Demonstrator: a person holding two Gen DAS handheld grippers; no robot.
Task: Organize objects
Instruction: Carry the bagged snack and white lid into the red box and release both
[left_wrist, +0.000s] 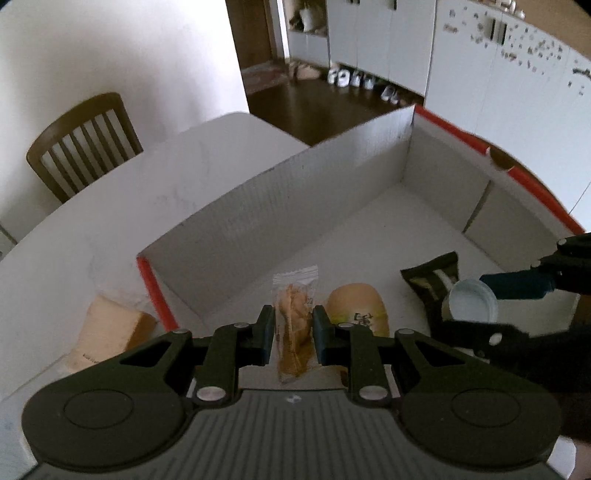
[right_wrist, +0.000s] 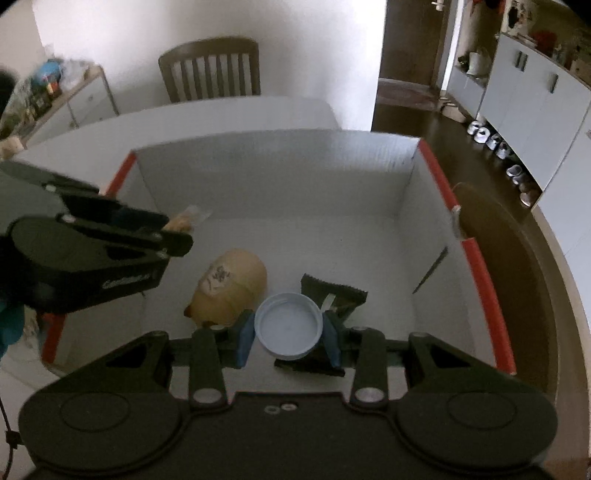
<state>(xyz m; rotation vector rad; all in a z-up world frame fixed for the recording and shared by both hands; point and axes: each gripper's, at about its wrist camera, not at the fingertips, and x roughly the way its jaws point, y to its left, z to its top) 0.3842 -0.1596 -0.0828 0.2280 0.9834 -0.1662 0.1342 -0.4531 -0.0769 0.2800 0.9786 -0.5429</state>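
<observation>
A white cardboard box with red edges (left_wrist: 332, 184) (right_wrist: 280, 177) stands open on the white table. My left gripper (left_wrist: 293, 328) is shut on a clear-wrapped snack packet (left_wrist: 295, 325) and holds it over the box's near left part; it shows at the left of the right wrist view (right_wrist: 177, 225). My right gripper (right_wrist: 288, 332) is shut on a pale blue round lid (right_wrist: 288, 323), also seen in the left wrist view (left_wrist: 472, 299). A tan bun-shaped packet (left_wrist: 356, 308) (right_wrist: 229, 288) and a dark packet (left_wrist: 432, 277) (right_wrist: 340, 295) lie on the box floor.
A beige block (left_wrist: 110, 332) lies on the table (left_wrist: 110, 221) left of the box. A wooden chair (left_wrist: 81, 144) (right_wrist: 210, 70) stands behind the table. White cabinets (right_wrist: 535, 110) and shoes line the far wall. A round brown surface (right_wrist: 517, 277) lies right of the box.
</observation>
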